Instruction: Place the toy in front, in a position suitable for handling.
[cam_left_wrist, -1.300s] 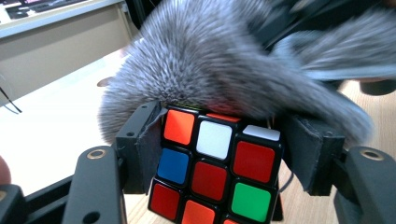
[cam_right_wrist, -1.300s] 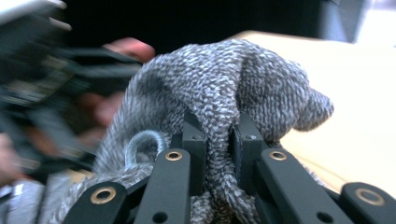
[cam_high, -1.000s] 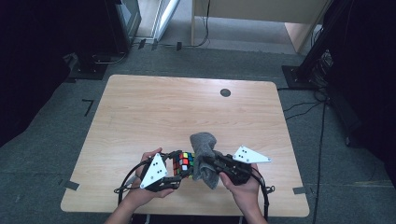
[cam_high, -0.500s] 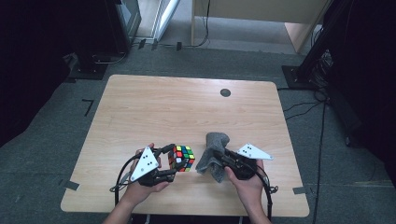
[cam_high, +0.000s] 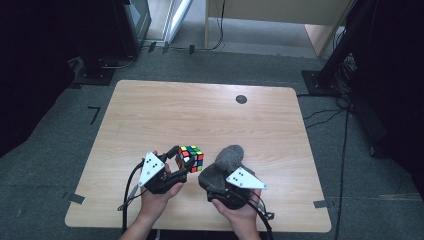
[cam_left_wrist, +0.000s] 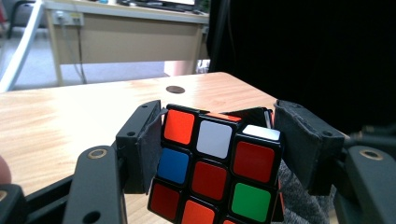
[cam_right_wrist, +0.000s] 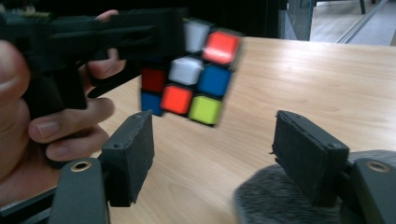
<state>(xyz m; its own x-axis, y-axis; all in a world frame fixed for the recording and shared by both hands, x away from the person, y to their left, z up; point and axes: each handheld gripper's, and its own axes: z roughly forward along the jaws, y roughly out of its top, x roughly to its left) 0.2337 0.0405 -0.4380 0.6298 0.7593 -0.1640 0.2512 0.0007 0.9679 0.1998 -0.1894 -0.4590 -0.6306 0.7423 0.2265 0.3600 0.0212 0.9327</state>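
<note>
My left tongs (cam_high: 181, 161) clamp puzzle cube (cam_high: 190, 158), lower centre, above surface (cam_high: 210, 115). My right tongs (cam_right_wrist: 212, 154) just opened, nothing between; right gripper view shows grey cloth (cam_right_wrist: 275, 200) beneath; high view, cloth beside cube.

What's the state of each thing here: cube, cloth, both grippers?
Puzzle cube: scrambled, clamped and held off the table.
Grey cloth: crumpled on the table, released.
Left gripper: shut on the cube.
Right gripper: open, jaws just opening, nothing between them.

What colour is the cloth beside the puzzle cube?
Grey; the cloth shows best in the high view.
</note>
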